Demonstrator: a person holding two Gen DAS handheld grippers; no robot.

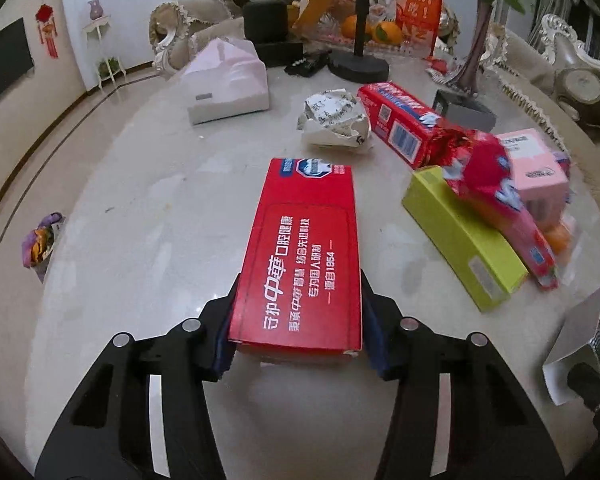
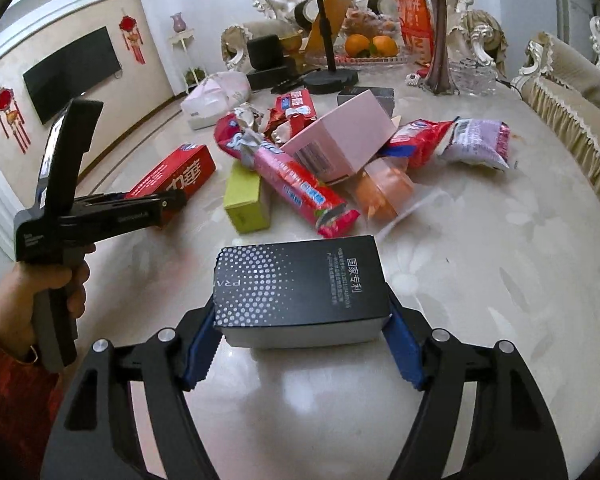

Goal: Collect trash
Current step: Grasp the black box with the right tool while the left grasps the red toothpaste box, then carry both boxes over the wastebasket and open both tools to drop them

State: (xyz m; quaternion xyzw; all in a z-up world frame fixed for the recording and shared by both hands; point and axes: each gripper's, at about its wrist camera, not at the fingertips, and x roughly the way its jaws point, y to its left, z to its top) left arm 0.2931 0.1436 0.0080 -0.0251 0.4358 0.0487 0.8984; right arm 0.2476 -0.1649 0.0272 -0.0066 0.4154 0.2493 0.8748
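A long red toothpaste box (image 1: 300,248) lies flat on the marble table (image 1: 140,200), and my left gripper (image 1: 300,320) is shut on its near end, with a blue pad against each long side. The right wrist view shows the same gripper (image 2: 168,202) from the side, held by a hand in a red sleeve, with the red box (image 2: 176,170) beyond it. My right gripper (image 2: 302,320) is shut on a black box with silver dots (image 2: 300,280) that rests on the table, its pads pressing on both sides.
A pile sits mid-table: a yellow-green box (image 2: 246,200), a red-pink wrapper (image 2: 296,188), a pink box (image 2: 340,140), an orange cup (image 2: 388,188), a purple packet (image 2: 476,144). Crumpled paper (image 1: 336,120) and a second red box (image 1: 400,124) lie behind. A stand base (image 1: 358,64), a vase (image 2: 440,60) and a tissue pack (image 1: 228,84) stand farther back.
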